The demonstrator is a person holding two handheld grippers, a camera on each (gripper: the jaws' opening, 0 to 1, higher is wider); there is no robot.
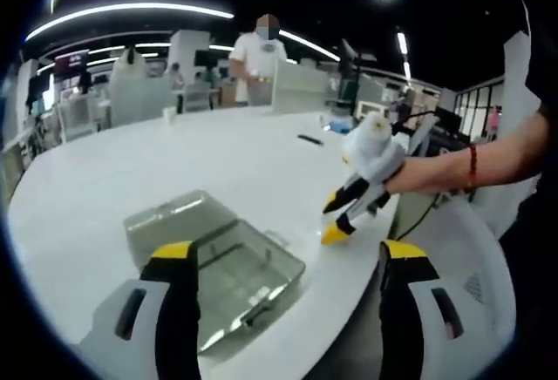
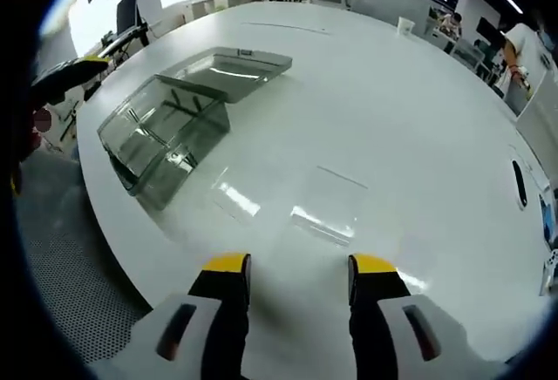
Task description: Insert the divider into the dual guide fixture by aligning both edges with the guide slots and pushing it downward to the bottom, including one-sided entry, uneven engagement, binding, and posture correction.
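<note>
While one fixture (image 2: 170, 132) lies, two dividers (image 2: 327, 201).

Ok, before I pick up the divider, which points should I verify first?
1. Right gripper open and empty: ok.
2. Divider lying flat on the table, ahead of the right jaws: ok.
3. Fixture open, lid folded back: ok.
4. Guide slots free of obstruction: cannot tell, the walls are clear and glary.
5. Left gripper open, above the fixture: ok.
</note>
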